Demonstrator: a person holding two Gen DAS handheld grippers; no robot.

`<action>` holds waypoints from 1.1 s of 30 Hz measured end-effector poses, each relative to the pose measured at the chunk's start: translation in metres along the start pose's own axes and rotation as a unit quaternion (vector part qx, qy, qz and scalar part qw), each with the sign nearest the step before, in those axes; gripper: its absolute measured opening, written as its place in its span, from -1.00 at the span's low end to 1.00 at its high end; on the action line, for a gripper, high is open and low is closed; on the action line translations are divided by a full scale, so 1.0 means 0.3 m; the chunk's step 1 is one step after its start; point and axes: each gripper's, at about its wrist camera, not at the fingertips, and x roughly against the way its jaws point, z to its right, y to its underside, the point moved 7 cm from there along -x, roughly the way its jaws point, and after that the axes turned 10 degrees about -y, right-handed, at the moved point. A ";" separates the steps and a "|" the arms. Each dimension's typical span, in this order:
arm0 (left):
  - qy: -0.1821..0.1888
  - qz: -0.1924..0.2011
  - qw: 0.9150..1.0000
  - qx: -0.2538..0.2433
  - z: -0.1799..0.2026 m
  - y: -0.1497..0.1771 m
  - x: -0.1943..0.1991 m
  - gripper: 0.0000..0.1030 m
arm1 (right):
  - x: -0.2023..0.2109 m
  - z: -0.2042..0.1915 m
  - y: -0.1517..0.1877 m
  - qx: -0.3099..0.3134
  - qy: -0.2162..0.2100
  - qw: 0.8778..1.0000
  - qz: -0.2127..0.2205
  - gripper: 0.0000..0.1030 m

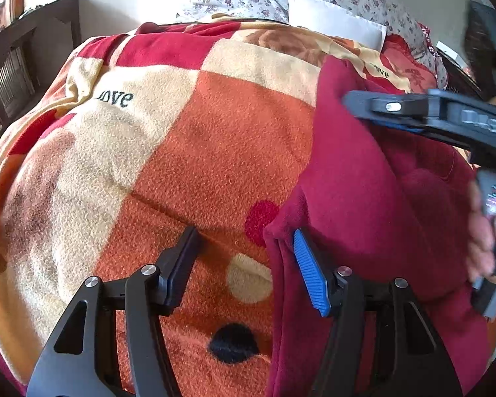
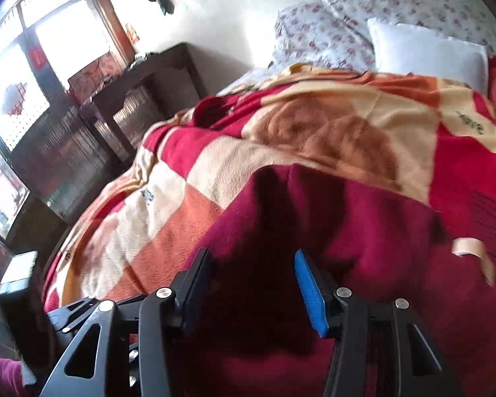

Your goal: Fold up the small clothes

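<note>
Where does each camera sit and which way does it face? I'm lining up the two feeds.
Left wrist: on the left hand-held gripper, facing across the checked blanket toward the pillows; the person's hand and the right hand-held gripper show.
Right wrist: on the right hand-held gripper, low over the maroon garment, facing the window.
Shared: blanket, garment, white pillow.

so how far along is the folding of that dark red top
Early. The maroon garment lies bunched on the patterned blanket, no neat fold visible. The left gripper is open at its near corner; the right gripper is open above it, holding nothing. Gripping and folding remain.
</note>
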 end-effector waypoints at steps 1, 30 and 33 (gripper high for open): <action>0.001 0.002 1.000 0.000 -0.001 0.001 0.000 0.17 | -0.018 -0.004 -0.001 0.002 -0.008 1.000 -0.003 -0.26; -0.002 0.007 1.000 0.010 -0.009 -0.011 0.004 0.19 | 0.167 0.129 0.210 0.068 0.080 0.989 -0.100 -0.16; -0.006 0.008 1.000 0.008 -0.005 -0.013 0.002 0.19 | 0.178 0.146 0.227 0.057 0.074 0.992 -0.090 -0.33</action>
